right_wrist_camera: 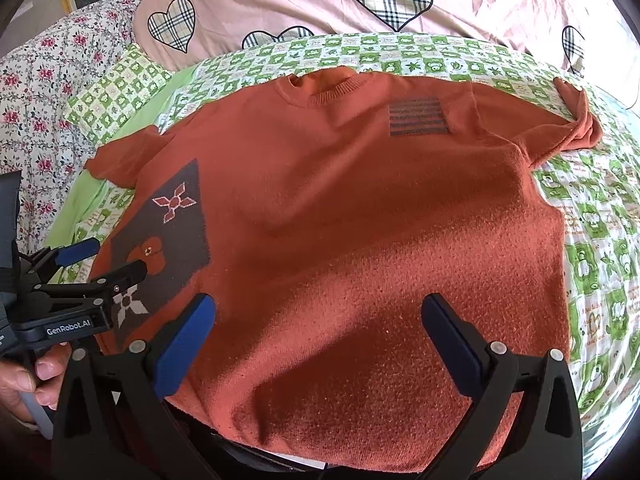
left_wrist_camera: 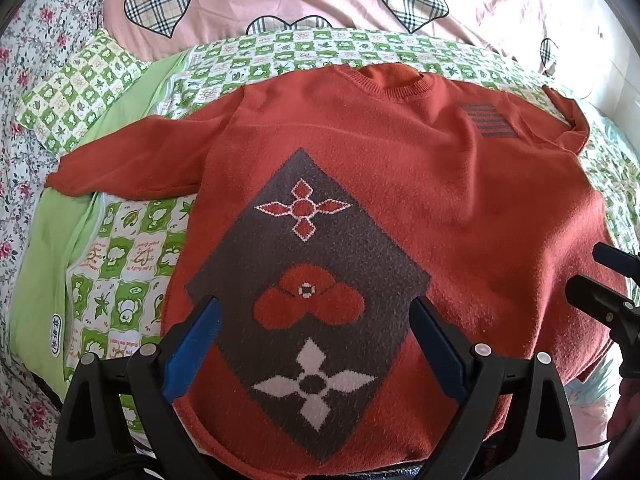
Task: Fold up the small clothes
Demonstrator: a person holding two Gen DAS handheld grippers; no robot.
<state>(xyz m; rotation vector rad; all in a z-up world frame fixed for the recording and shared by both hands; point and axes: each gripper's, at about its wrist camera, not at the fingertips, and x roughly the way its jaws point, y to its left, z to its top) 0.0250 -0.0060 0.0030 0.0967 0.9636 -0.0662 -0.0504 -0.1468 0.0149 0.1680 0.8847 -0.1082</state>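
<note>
A: Left wrist view first: your left gripper has its fingers spread wide with nothing between them, hovering over the hem end of the sweater, above the grey diamond.

B: And your right gripper?

A: Same: fingers wide apart, empty, over the plain orange part near the hem. You can see your left one off to the side there, a hand on its handle.

B: Where does the sweater lie?

A: Spread flat, front up, on the green checked quilt on the bed, collar away from you. One sleeve lies straight out; the other is bunched at its end.

B: How will it handle?

A: Likely soft, thick knit: light, limp, a bit grippy, not fragile. It should sag and stretch if you lift by one point. I'd pinch both layers at a shoulder seam or sleeve cuff, and fold the sleeves in first.
</note>
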